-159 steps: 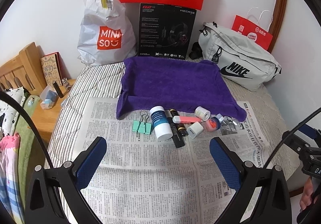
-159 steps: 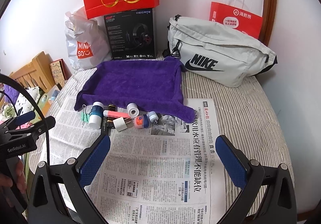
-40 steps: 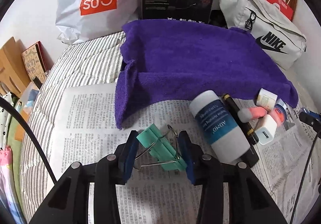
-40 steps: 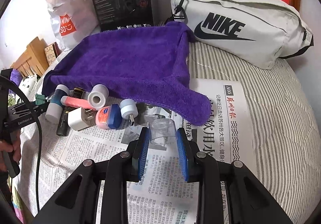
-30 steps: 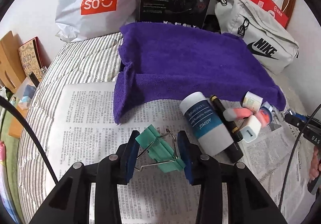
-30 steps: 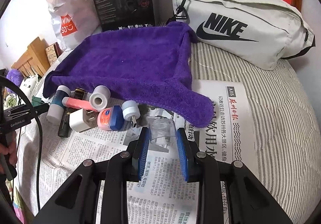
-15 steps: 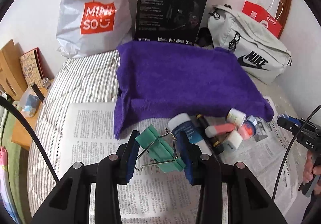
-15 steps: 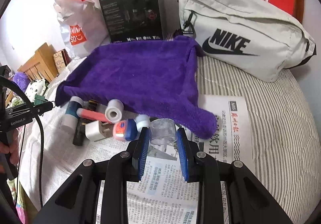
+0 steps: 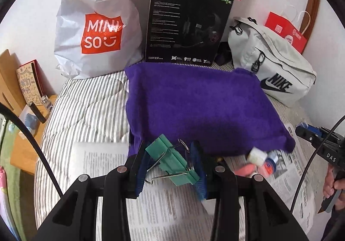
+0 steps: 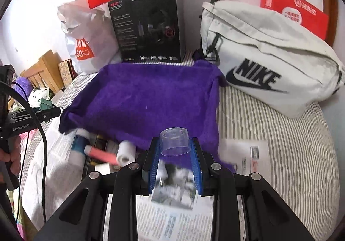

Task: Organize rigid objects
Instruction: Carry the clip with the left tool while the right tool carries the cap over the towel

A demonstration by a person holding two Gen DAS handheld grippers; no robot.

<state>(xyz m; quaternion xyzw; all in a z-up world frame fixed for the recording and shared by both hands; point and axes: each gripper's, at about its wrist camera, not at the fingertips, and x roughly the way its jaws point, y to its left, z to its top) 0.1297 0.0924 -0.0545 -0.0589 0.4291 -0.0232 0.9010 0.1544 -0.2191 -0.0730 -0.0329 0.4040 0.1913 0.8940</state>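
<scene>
Two items are lifted but not yet placed: the green binder clip (image 9: 172,161) is clamped in the left gripper (image 9: 170,167), the clear cap (image 10: 175,141) in the right gripper (image 10: 175,163), both at lower centre. The purple towel (image 10: 146,103) appears bare; several items (image 10: 101,152) remain on the newspaper (image 9: 103,161).

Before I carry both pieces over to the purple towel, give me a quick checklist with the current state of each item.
1. Left gripper clamped on the green binder clips: ok.
2. Right gripper clamped on the clear plastic cap: ok.
3. Both loads lifted off the newspaper: ok.
4. Purple towel top free of objects: ok.
5. Grippers apart from each other: ok.
6. Cap held firmly enough not to slip: cannot tell.
</scene>
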